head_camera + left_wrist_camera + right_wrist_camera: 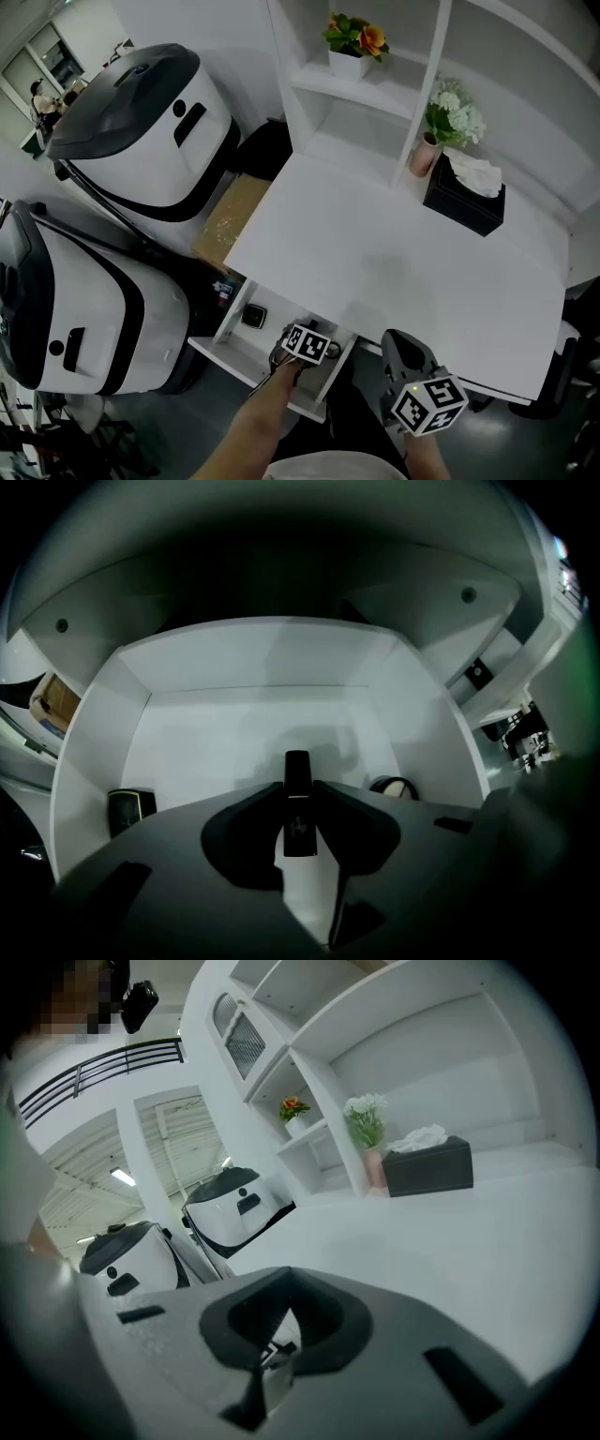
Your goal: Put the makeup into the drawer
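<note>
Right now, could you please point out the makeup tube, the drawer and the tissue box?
makeup tube [298, 808], left gripper view, its middle.
drawer [216, 738], left gripper view, its bare floor.
tissue box [459, 206], head view, its dark side.

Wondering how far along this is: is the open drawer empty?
No, a black square case and a round item lie inside the drawer.

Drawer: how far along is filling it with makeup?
Done: the drawer is open, with a black square case and a round compact inside. In hand: the left tool grips a slim black tube over it. Left: setting the tube down, probably then shutting the drawer.
</note>
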The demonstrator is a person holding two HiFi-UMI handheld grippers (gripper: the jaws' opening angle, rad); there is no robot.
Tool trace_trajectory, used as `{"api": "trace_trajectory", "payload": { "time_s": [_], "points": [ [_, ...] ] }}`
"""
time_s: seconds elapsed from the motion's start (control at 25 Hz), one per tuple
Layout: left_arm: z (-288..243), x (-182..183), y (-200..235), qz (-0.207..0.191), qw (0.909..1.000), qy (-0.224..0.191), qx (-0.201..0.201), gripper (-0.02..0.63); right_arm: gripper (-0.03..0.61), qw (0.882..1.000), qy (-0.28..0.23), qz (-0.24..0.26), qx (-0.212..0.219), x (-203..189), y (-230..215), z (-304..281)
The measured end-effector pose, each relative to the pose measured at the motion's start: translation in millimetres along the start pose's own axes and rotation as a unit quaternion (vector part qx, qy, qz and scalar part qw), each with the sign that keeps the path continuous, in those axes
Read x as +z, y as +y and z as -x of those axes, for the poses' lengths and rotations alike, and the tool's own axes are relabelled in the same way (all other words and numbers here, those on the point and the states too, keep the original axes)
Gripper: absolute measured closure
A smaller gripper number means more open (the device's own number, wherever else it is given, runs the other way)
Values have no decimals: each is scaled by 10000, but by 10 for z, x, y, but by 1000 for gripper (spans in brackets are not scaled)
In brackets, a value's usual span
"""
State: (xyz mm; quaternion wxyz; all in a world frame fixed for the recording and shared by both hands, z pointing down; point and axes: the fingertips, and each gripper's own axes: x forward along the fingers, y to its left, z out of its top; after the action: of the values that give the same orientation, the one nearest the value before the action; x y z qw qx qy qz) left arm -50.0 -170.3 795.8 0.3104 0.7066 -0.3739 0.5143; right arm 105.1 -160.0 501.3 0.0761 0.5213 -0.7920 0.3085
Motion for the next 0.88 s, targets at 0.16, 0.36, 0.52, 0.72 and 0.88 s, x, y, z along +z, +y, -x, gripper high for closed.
{"api": "trace_trajectory", "payload": {
  "time_s": [0.16, 0.36, 0.52, 0.72, 0.88],
  "points": [
    [-32, -49, -7, 13, 10000, 88, -6, 512, 577, 10000, 47, -4, 13, -24, -1, -11],
    [-65, -67, -21, -16, 9999, 120, -61, 511, 576, 10000, 90, -19, -5, -62, -15, -24],
    [-67, -59, -17, 16, 9999, 123, -100, 509, 577, 9999, 129, -27, 0, -80, -24, -37],
    [-65, -67, -27, 117, 9997, 122, -155, 506, 577, 9999, 147, -8, 27, -88, -6, -35],
    [-57, -62, -29, 212, 9995, 115, -203, 494, 577, 9999, 154, -14, 60, -97, 11, -37]
  ]
}}
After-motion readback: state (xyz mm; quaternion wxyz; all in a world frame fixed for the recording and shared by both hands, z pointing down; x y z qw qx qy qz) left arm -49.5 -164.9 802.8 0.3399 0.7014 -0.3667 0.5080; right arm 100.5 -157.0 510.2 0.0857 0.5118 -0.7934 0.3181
